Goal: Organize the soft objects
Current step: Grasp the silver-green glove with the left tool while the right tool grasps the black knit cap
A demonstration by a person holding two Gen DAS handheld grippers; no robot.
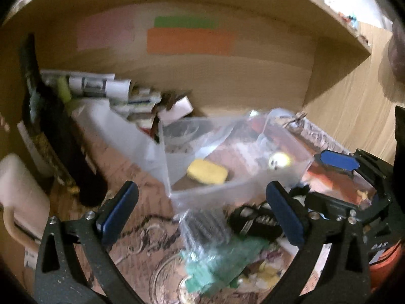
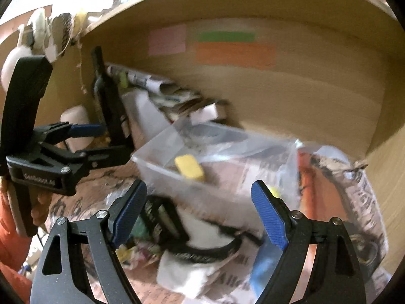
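A clear plastic bin (image 1: 227,190) stands on the patterned desk and holds a yellow sponge (image 1: 207,171) and a small yellow-white ball (image 1: 278,160). The bin (image 2: 157,167) and sponge (image 2: 189,169) also show in the right wrist view. My left gripper (image 1: 200,212) is open and empty, in front of the bin. My right gripper (image 2: 200,212) is open and empty above a white cloth with black straps (image 2: 202,243). A green soft piece in clear wrap (image 1: 222,261) lies under the left gripper. The left gripper also shows in the right wrist view (image 2: 83,136).
A dark bottle (image 1: 60,131) stands at the left, with rolled papers and boxes (image 1: 121,93) behind. A white jug (image 1: 20,197) sits far left. Newspaper (image 2: 354,202) lies at the right. The wooden back wall (image 1: 202,76) carries coloured notes. The frames are blurred.
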